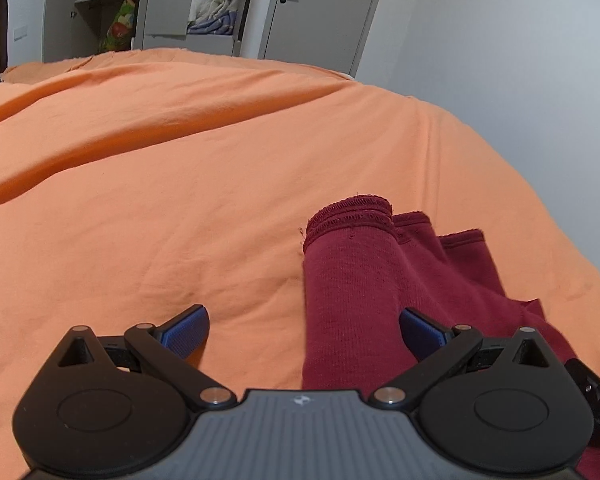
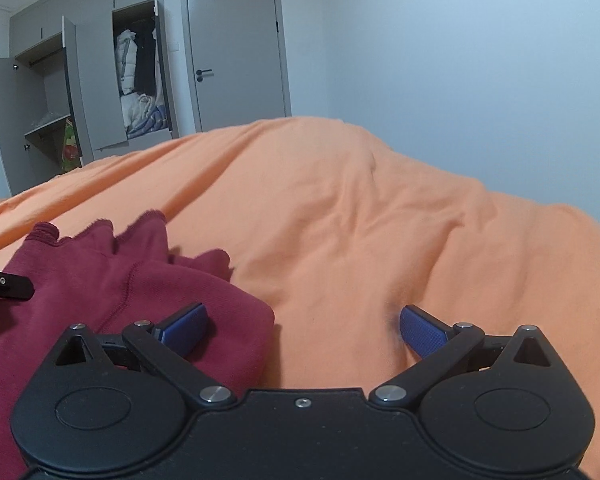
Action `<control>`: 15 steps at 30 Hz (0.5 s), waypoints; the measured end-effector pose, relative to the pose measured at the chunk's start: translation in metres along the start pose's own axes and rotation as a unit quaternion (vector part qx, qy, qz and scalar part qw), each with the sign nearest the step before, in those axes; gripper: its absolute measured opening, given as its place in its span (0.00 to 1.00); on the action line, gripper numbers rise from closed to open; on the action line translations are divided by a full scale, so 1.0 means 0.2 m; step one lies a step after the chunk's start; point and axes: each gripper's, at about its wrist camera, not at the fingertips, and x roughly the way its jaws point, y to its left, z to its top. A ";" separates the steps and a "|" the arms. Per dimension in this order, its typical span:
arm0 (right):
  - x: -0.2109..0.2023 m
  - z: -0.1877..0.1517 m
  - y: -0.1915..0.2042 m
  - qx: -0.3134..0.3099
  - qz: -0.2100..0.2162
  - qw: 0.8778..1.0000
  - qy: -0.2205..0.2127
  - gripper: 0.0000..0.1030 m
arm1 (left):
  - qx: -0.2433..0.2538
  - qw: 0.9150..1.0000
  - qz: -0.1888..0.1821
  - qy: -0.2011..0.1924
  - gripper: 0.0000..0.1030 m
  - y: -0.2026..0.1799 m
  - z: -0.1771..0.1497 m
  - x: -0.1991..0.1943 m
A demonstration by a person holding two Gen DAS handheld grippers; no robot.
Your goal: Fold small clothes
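A dark red knit garment [image 1: 364, 280] lies folded lengthwise on the orange bed sheet [image 1: 180, 160], its ribbed hems pointing away from me. My left gripper [image 1: 303, 334] is open just above it, its left edge running between the blue pads and the right pad over the cloth. In the right wrist view the same red garment [image 2: 120, 280] lies at the lower left. My right gripper [image 2: 303, 330] is open over its right edge, left pad above the cloth and right pad above the orange sheet [image 2: 380, 220]. Neither gripper holds anything. Part of the other gripper [image 2: 4, 280] shows at the left edge.
Beyond the bed stand grey wardrobes with open doors [image 2: 96, 92], with clothes and bedding inside, and a closed grey door [image 2: 236, 48]. A white wall [image 1: 520, 60] runs along the bed's right side. The orange sheet stretches wide to the left of the garment.
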 end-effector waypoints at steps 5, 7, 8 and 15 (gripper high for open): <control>0.04 -0.04 0.02 -0.009 -0.011 1.000 -0.001 1.00 | 0.022 1.000 0.005 -0.011 1.00 -0.01 -0.04 0.04; 0.05 -0.05 0.02 -0.010 -0.013 1.000 -0.004 1.00 | 0.029 0.999 0.007 -0.016 1.00 -0.01 -0.06 0.04; 0.05 -0.06 0.02 -0.009 -0.013 1.000 -0.006 1.00 | 0.031 0.999 0.007 -0.018 1.00 -0.02 -0.07 0.04; 0.05 -0.07 -0.01 0.003 -0.005 1.000 -0.011 1.00 | 0.034 0.999 -0.004 -0.036 1.00 -0.01 -0.08 0.03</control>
